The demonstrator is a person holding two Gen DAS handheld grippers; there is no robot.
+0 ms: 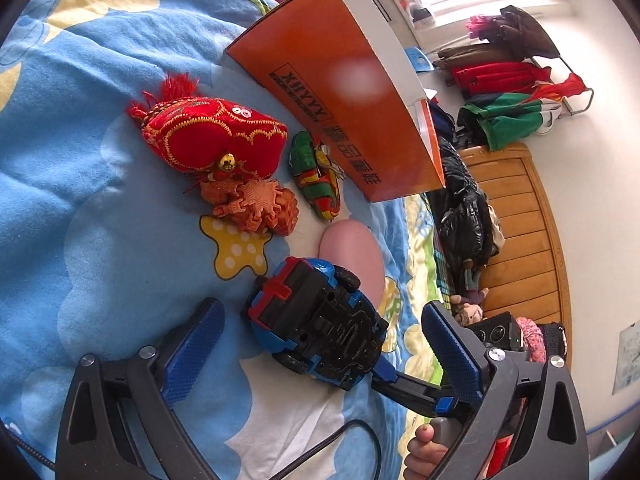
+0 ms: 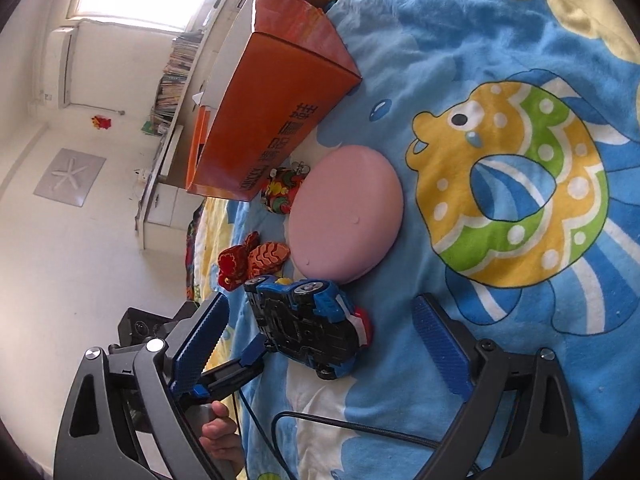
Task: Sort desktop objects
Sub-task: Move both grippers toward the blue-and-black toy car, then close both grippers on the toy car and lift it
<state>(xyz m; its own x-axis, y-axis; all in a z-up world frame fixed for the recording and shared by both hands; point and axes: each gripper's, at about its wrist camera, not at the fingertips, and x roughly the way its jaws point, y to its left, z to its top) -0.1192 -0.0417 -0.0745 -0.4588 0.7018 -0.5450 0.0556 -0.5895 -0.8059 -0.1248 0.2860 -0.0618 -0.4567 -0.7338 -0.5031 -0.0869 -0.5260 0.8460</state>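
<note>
Both wide open, holding nothing: left gripper (image 1: 322, 344) and right gripper (image 2: 330, 334) around blue toy car (image 1: 316, 328), lying overturned on bedsheet (image 1: 80, 200) beside pink disc (image 2: 346, 212).

A blue toy car (image 1: 316, 324) lies on its side on the bed (image 1: 80, 208), flanked by open bedding on both sides. Beyond it, a pink round case (image 2: 346, 216) sits just beside the car. Further back, a red embroidered toy (image 1: 212, 136), an orange jointed toy (image 1: 252, 208) and a striped toy (image 1: 316, 176) crowd together. An orange box (image 1: 340, 92) stands behind them, walling off that side.
</note>
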